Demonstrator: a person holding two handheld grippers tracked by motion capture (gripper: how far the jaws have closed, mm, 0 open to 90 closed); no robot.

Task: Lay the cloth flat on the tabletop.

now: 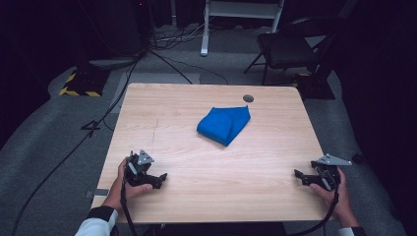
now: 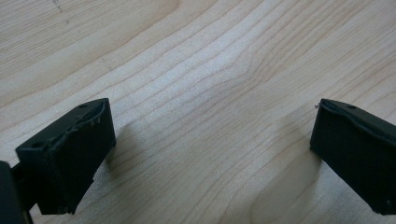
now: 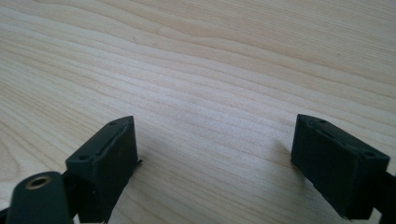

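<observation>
Floor: grey carpet (image 1: 44,162) all round, with black cables (image 1: 74,147) trailing across it on the left.
Worktop: pale wood (image 1: 211,167), squarish, grain running side to side; a small round grommet (image 1: 248,98) sits near its far edge. In the left gripper view the same wood (image 2: 205,60) lies under the jaws, and in the right gripper view too (image 3: 210,56).
Chair: a dark folding chair (image 1: 287,46) stands beyond the far right corner, well apart from the worktop.
Stand: a white frame (image 1: 241,19) rises behind the worktop, at the top of the high view.
Block: a black block with yellow stripes (image 1: 81,83) sits on the floor off the far left corner.
Cloth: a blue cloth (image 1: 224,124), bunched and folded into a rough wedge, lies on the worktop right of centre and toward the far side, well apart from both grippers.
Left gripper: held in the left hand (image 1: 129,186) near the front left corner (image 1: 160,178), jaws pointing toward the middle; in its own view the 2 jaws stand wide apart with bare wood between them.
Right gripper: held in the right hand (image 1: 337,194) near the front right edge (image 1: 299,176), jaws pointing inward; its own view shows the 2 jaws spread, gripping nothing.
Sleeve: a white cuff (image 1: 96,227) shows at the bottom left.
</observation>
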